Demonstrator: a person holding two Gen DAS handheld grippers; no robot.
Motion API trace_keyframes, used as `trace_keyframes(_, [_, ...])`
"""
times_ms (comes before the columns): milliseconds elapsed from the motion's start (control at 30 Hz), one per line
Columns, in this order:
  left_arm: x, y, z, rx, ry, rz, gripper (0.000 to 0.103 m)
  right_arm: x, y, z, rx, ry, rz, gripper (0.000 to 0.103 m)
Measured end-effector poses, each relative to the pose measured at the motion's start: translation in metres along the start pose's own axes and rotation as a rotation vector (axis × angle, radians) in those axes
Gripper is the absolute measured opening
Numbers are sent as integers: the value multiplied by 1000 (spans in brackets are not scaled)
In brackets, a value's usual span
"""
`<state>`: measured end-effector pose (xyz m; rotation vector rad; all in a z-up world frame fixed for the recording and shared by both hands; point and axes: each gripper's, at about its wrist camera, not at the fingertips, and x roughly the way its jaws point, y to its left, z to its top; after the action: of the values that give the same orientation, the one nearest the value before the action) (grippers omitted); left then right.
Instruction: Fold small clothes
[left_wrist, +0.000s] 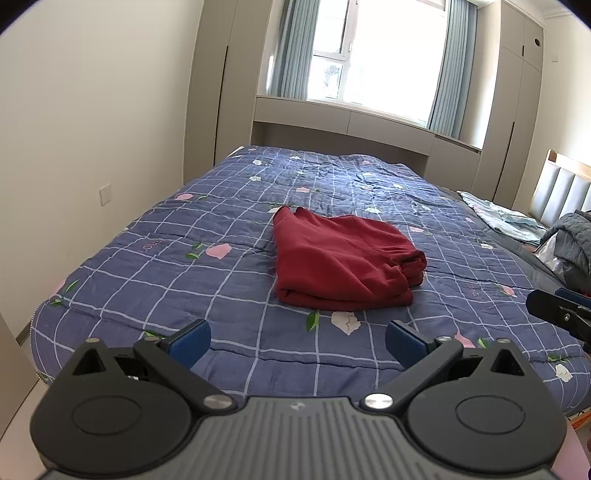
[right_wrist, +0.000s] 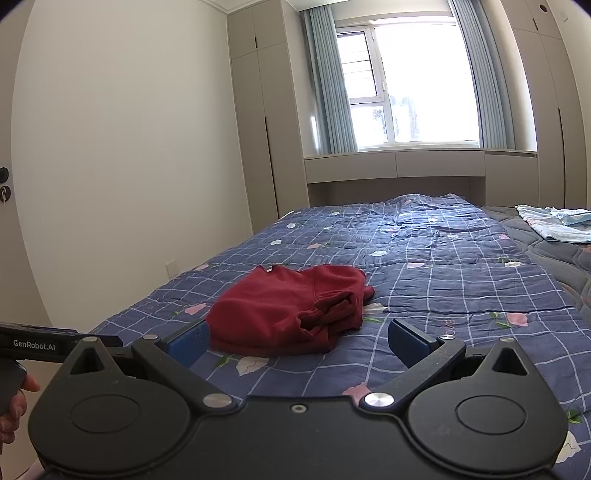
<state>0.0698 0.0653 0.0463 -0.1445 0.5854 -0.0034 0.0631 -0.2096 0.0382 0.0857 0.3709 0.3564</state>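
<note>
Left gripper (left_wrist: 297, 343) spread wide, empty; right gripper (right_wrist: 298, 343) likewise, both short of red garment (left_wrist: 343, 264) lying folded mid-bed on blue checked quilt (left_wrist: 155, 266). Looks light, soft, floppy knit; likely best pinched at layered near edge, both corners together.

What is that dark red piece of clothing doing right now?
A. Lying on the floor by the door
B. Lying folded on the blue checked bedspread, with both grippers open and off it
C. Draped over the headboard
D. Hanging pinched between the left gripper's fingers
B: the red garment rests folded on the bedspread, while the left gripper and right gripper hang open short of it.
</note>
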Motion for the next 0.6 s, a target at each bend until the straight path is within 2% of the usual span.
trace_keyframes(600, [2,-3,3,17,18,-9,103,3,-3,0,9,5,-1,102])
